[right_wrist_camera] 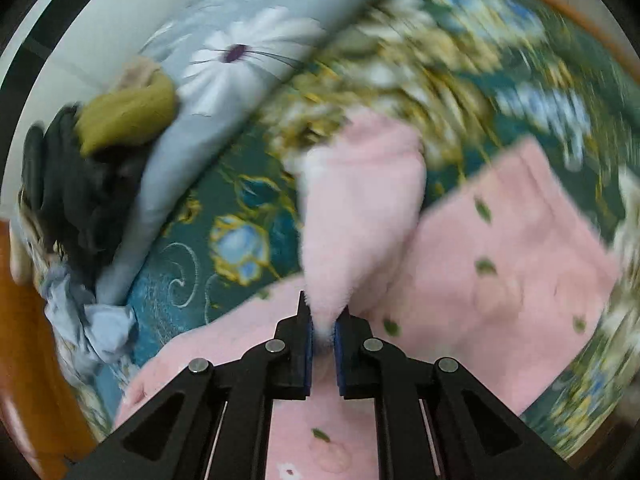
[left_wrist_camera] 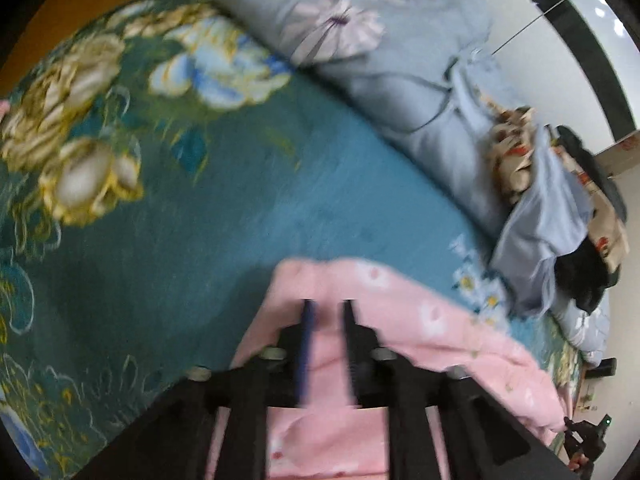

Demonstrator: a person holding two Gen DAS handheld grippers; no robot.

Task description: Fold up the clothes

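A pink garment (right_wrist_camera: 500, 248) printed with small leaves and pale flowers lies spread on a bed covered by a teal floral bedspread (right_wrist_camera: 244, 240), filling the lower centre and right of the right wrist view. The right hand-held gripper (right_wrist_camera: 323, 320) has its jaws nearly together, pinched on a fluffy pink flap of that garment, which rises from the fingertips toward the centre of the frame. In the left wrist view the same pink garment (left_wrist_camera: 400, 320) sits at the lower centre and runs toward the lower right, over the teal bedspread (left_wrist_camera: 200, 208). The left hand-held gripper (left_wrist_camera: 328, 320) is partly open above the pink cloth, its blurred fingers apart with fabric showing between them; nothing is seen clamped. A grey-blue quilt with white daisies (right_wrist_camera: 248, 52) lies along the upper left of the right wrist view, with an olive-yellow cloth (right_wrist_camera: 128, 116) and dark clothing (right_wrist_camera: 76, 192) piled beside it at the left edge.
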